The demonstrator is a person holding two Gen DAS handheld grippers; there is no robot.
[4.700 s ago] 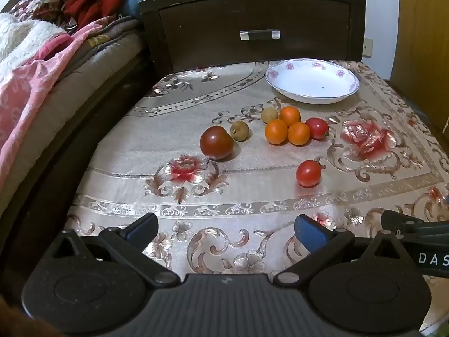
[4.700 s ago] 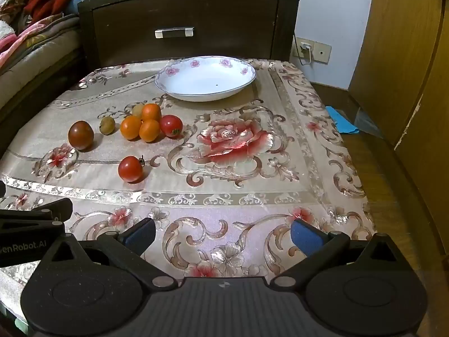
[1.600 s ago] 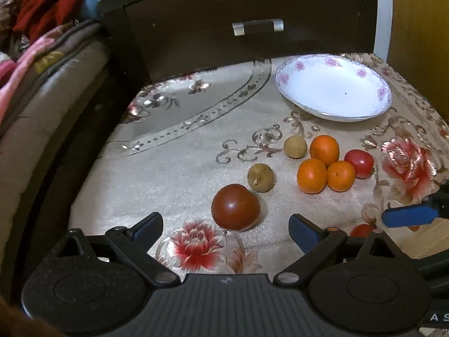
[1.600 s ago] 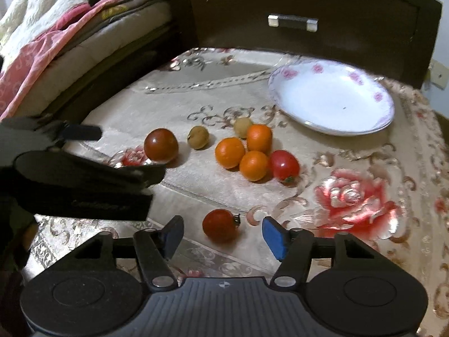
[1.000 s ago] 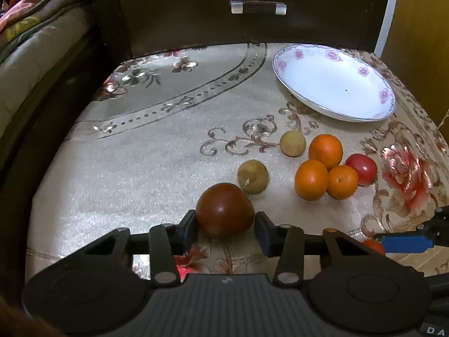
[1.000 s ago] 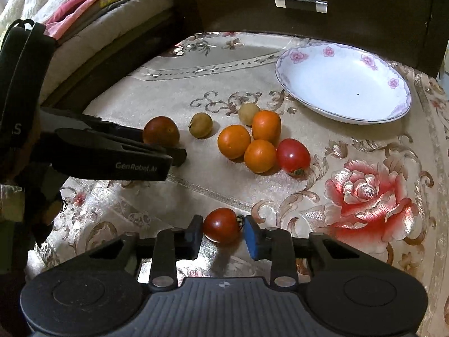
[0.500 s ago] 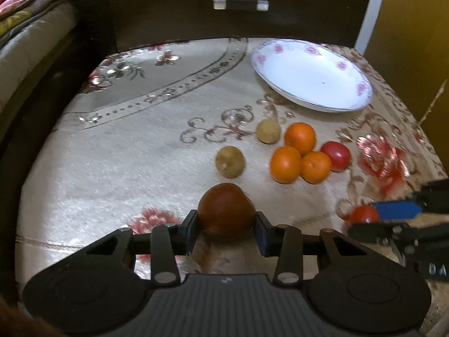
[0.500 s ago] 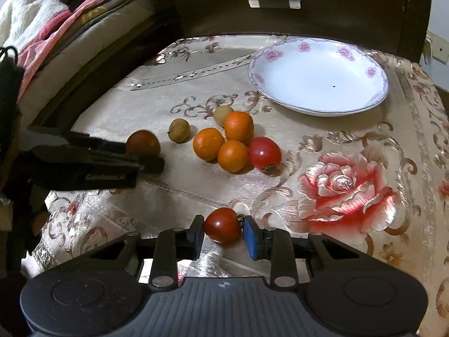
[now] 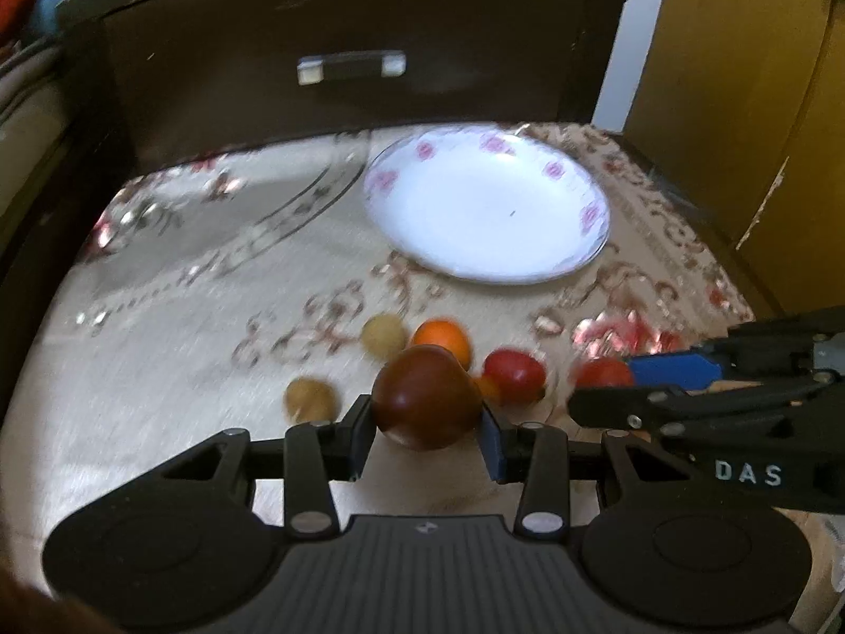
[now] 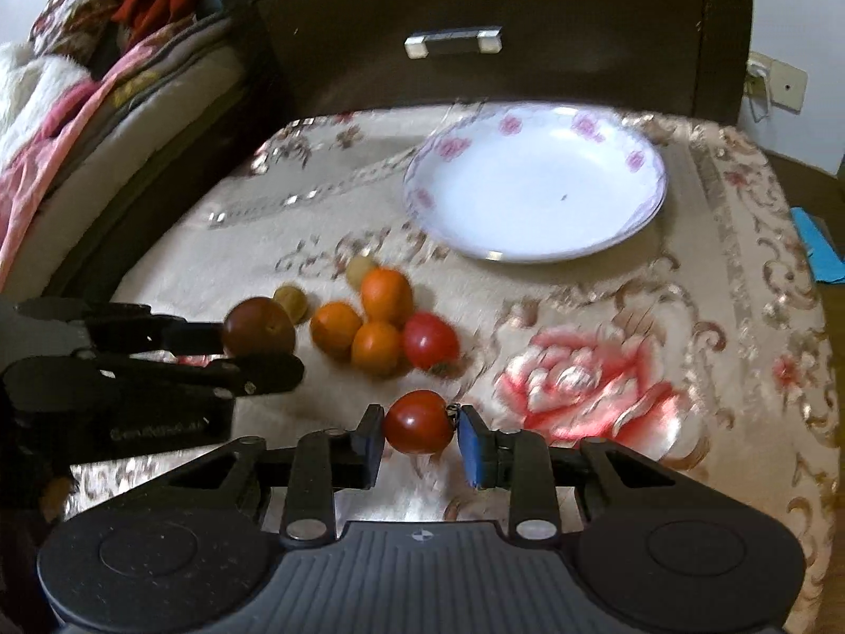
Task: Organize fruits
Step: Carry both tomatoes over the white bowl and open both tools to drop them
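Note:
My left gripper (image 9: 425, 430) is shut on a large dark-red tomato (image 9: 426, 402) and holds it above the cloth; it also shows in the right wrist view (image 10: 259, 328). My right gripper (image 10: 420, 436) is shut on a small red tomato (image 10: 418, 421), also seen in the left wrist view (image 9: 602, 374). A white floral plate (image 10: 533, 179) stands empty at the back, also in the left wrist view (image 9: 486, 208). On the cloth lie three oranges (image 10: 376, 346), a red tomato (image 10: 430, 341) and two small tan fruits (image 10: 291, 302).
A dark wooden drawer front (image 10: 475, 26) rises just behind the plate. Bedding (image 10: 63, 105) lies along the left. The floral tablecloth (image 10: 591, 370) drops off at the right edge, with a blue object (image 10: 821, 253) on the floor beyond.
Both grippers have lifted their tomatoes and moved forward toward the plate. The left gripper has swung right, so the plate sits more central in its view.

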